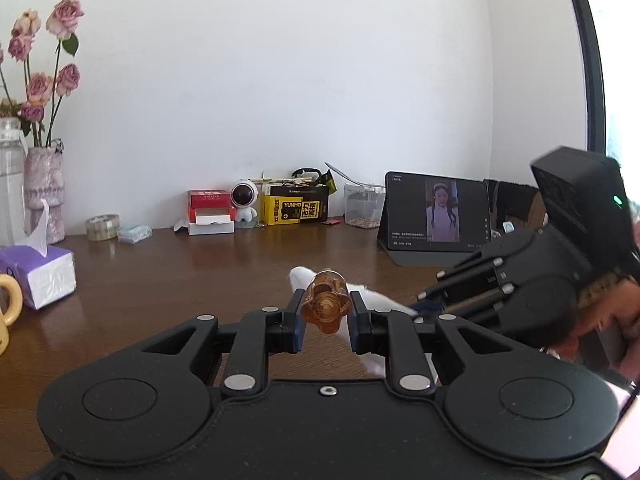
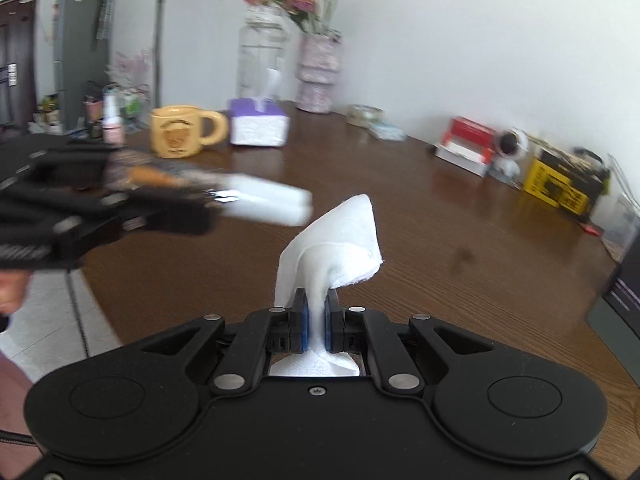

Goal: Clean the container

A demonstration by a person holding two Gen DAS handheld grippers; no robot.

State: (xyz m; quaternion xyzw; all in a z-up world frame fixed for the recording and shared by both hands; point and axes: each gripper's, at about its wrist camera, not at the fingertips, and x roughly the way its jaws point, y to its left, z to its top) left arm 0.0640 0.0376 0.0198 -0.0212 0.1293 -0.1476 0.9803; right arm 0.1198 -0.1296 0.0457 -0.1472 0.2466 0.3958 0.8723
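Above table [image 2: 400,208], left tool [image 1: 325,312] clamped on one amber bottle [image 1: 325,300], right tool [image 2: 316,320] on one tissue [image 2: 340,240].

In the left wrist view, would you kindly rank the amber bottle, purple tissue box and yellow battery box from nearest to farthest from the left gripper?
1. Amber glass bottle: between the fingers.
2. Purple tissue box: left, mid-table.
3. Yellow battery box: back, by the wall.

A home: wooden desk [image 1: 160,280] with vase of roses [image 1: 44,192], tissues [image 1: 44,276], mug [image 2: 184,130].
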